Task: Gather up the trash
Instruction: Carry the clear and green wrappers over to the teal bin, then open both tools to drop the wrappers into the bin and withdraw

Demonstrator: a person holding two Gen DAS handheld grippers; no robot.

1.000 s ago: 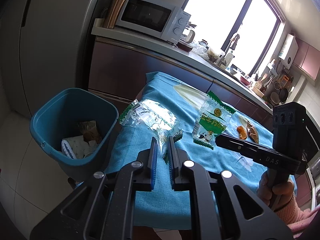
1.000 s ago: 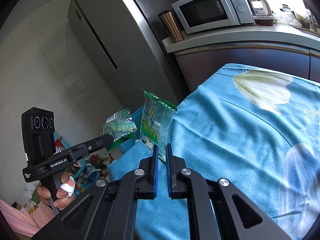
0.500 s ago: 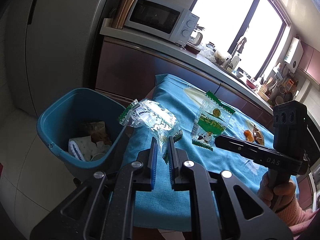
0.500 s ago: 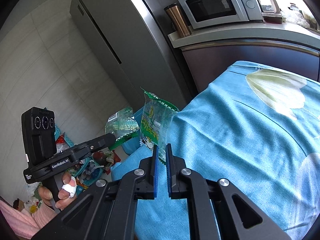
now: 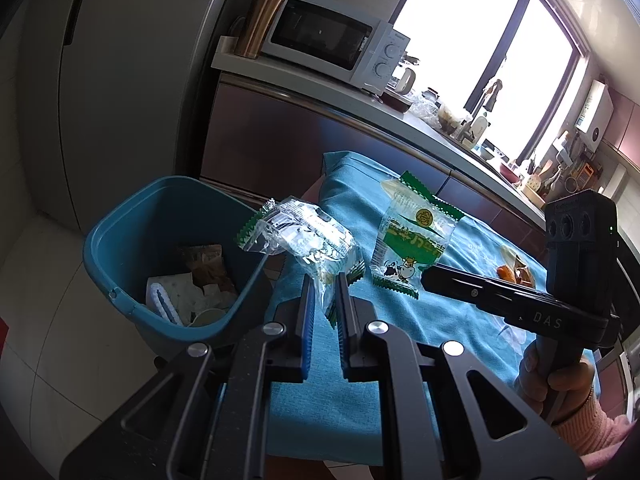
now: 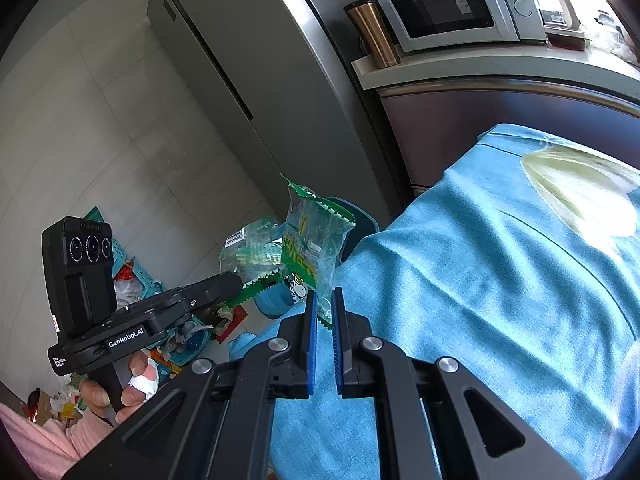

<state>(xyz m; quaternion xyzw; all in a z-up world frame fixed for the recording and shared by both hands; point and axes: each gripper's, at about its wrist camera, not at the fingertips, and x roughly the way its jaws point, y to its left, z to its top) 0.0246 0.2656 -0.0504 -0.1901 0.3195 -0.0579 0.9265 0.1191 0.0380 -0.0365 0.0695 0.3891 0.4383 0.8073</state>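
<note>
Had my left gripper [image 5: 323, 284] clamped on the clear wrapper [image 5: 308, 236] by the bin [image 5: 132, 216], right gripper [image 6: 324, 300] pinching the green wrapper [image 6: 312, 240].

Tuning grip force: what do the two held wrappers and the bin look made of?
Left gripper wrapper: thin clear plastic film, glossy; it shows crinkles, glare and green serrated seals. Right gripper wrapper: same kind of film, printed green and white, translucent. Trash bin: looks like rigid moulded plastic, teal, smooth with a rolled rim.
</note>
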